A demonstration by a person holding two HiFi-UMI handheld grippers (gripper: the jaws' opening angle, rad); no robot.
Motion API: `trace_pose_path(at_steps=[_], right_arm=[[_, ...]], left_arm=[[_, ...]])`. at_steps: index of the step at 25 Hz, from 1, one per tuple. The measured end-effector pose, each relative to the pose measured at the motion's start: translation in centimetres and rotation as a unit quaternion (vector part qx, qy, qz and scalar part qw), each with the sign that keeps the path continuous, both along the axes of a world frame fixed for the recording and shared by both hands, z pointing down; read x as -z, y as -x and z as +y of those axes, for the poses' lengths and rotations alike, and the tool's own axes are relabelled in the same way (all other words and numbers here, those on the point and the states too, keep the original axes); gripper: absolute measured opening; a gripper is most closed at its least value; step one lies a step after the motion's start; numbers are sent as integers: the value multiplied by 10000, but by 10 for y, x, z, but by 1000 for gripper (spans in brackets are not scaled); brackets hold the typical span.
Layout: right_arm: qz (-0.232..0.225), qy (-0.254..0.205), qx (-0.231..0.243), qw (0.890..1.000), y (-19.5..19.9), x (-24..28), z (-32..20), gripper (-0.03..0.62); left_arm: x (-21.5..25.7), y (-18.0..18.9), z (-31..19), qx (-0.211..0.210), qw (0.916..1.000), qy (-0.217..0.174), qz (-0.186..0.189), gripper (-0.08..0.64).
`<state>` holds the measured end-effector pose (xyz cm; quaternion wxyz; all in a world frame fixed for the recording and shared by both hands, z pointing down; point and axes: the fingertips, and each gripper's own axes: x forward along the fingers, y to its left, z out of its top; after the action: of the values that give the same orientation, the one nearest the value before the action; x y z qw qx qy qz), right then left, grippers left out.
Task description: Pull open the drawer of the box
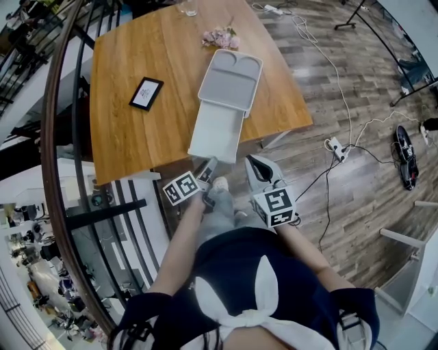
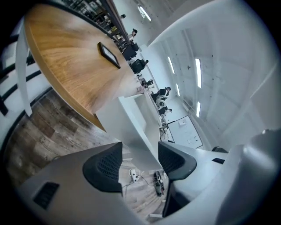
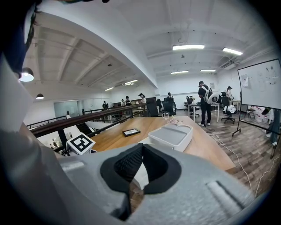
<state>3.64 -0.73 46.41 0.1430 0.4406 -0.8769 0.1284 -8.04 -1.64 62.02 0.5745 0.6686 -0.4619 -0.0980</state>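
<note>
A pale grey box [image 1: 231,81] lies on the wooden table [image 1: 130,58]. Its white drawer [image 1: 217,130] is pulled far out toward me and overhangs the table's near edge. My left gripper [image 1: 207,169] is at the drawer's front end, jaws open. In the left gripper view the drawer's [image 2: 131,116] front corner reaches between the pads of the left gripper [image 2: 140,160], with a gap on the left side. My right gripper [image 1: 255,166] hangs just right of the drawer's end, off the table, jaws shut on nothing. In the right gripper view the box [image 3: 171,135] shows beyond the right gripper [image 3: 141,154].
On the table lie a black-framed card [image 1: 146,93], pink flowers [image 1: 220,38] behind the box and a glass [image 1: 187,7] at the far edge. A curved railing [image 1: 58,137] runs at the left. Cables and a power strip [image 1: 335,146] lie on the floor at the right.
</note>
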Motion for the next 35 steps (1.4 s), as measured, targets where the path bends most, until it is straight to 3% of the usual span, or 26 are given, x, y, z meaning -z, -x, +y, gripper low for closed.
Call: trace_pose_path(at_steps=[4, 7, 12, 22, 27, 31, 35], right_arm=[[-37, -30, 4, 10000, 0, 2, 2, -2], [-71, -59, -17, 10000, -3, 3, 4, -2], [-110, -96, -109, 9998, -11, 5, 6, -2], [-260, -247, -120, 9993, -16, 17, 6, -2], [-335, -273, -47, 9991, -16, 21, 10, -2], [-370, -325, 31, 9988, -14, 25, 15, -3], [-366, -345, 48, 9987, -15, 31, 16, -3]], left_arm=[[17, 9, 2, -169, 9940, -334, -1024, 250], [37, 7, 2, -369, 9847, -743, -1531, 249], [72, -9, 5, -847, 9605, -1428, -2235, 249], [128, -45, 6, -1321, 9084, -2449, -3121, 228], [150, -50, 9, -1239, 8833, -2855, -3506, 100], [157, -57, 15, -1327, 8729, -3011, -3603, 39], [165, -69, 20, -1457, 8699, -3102, -3546, 18]])
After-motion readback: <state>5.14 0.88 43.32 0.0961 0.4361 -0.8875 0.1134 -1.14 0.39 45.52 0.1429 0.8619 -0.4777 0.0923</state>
